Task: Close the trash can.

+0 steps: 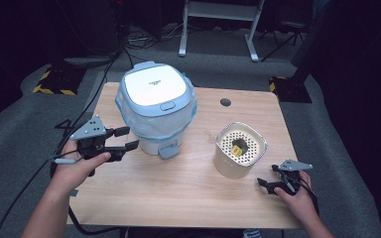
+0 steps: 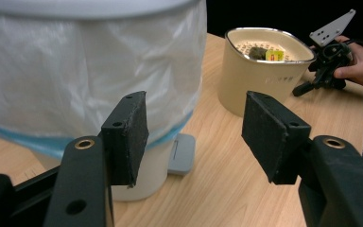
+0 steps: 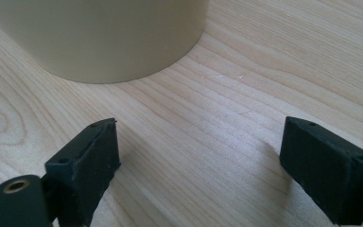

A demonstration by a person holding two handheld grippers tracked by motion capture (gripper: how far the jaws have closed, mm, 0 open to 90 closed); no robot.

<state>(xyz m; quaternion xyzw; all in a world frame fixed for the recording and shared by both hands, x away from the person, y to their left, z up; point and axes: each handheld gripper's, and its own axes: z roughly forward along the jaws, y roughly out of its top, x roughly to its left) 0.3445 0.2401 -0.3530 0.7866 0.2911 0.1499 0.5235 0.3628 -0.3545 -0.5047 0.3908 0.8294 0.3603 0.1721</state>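
A white bin (image 1: 156, 106) with a pale blue lid and a plastic liner stands at the table's back left, its grey pedal (image 1: 168, 150) facing the front. My left gripper (image 1: 129, 138) is open just left of the bin, with nothing between its jaws. The left gripper view looks past my left gripper (image 2: 196, 137) at the bin (image 2: 90, 71) and its pedal (image 2: 182, 153). A beige container (image 1: 240, 148) with a perforated insert holds a small dark and yellow item (image 1: 238, 147). My right gripper (image 1: 267, 184) rests open on the wood right of the container (image 3: 108, 38).
The wooden table (image 1: 188, 193) has a round cable hole (image 1: 225, 102) at the back. Cables trail off its left edge. A white desk frame (image 1: 218, 25) stands on the grey floor behind. The other hand and gripper (image 2: 328, 61) show beyond the container (image 2: 260, 71).
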